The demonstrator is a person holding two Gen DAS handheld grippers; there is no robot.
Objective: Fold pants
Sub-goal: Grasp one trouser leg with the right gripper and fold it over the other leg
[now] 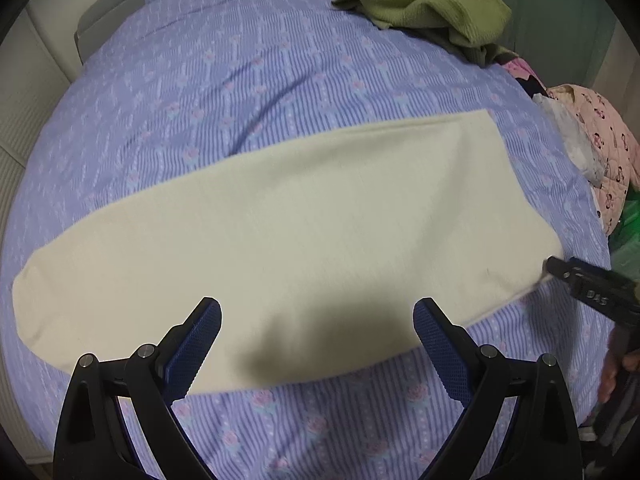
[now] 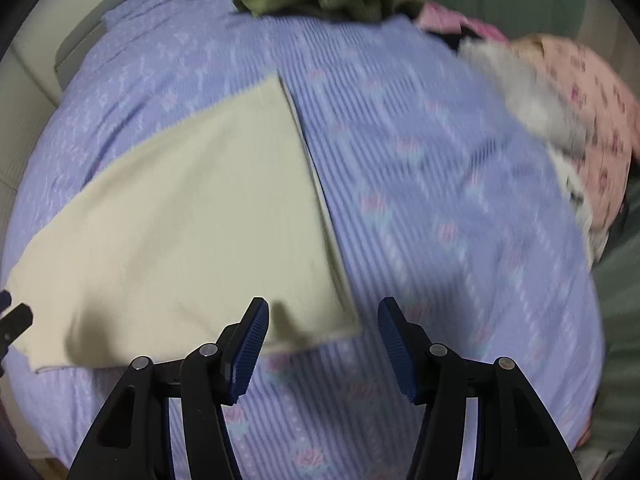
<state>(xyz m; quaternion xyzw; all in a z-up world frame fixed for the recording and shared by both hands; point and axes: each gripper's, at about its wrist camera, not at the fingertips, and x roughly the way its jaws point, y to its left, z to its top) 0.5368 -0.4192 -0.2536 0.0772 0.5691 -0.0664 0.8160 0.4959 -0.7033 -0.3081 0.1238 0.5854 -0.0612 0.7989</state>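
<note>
Cream pants (image 1: 280, 232) lying flat on the bed (image 1: 200, 80), already folded into one long strip, leg on leg. Wide end toward the right, narrow end toward the left. Looks like the middle of the job: long fold done, short folds not yet made.

Left gripper (image 1: 317, 344) hanging above the near edge of the pants, spread wide, holding nothing. Right gripper (image 2: 323, 340) spread about halfway, also holding nothing, just above the near corner of the wide end. That corner sits between the fingers but is not pinched.

Next move, most likely: pinch one end at both corners, lift, and carry across to the other end. Needs a grip on all the layers at once, or the bottom one stays behind.

Pants soft and thick, a bit fuzzy, smooth on top with no big wrinkles. Straight cut edge at the wide end. Bed sheet purple with thin stripes and little pink flowers, a few creases. Bumpy green cloth (image 1: 420, 4) piled at the far side. Pink quilted jacket (image 1: 600, 152) at the right edge.
</note>
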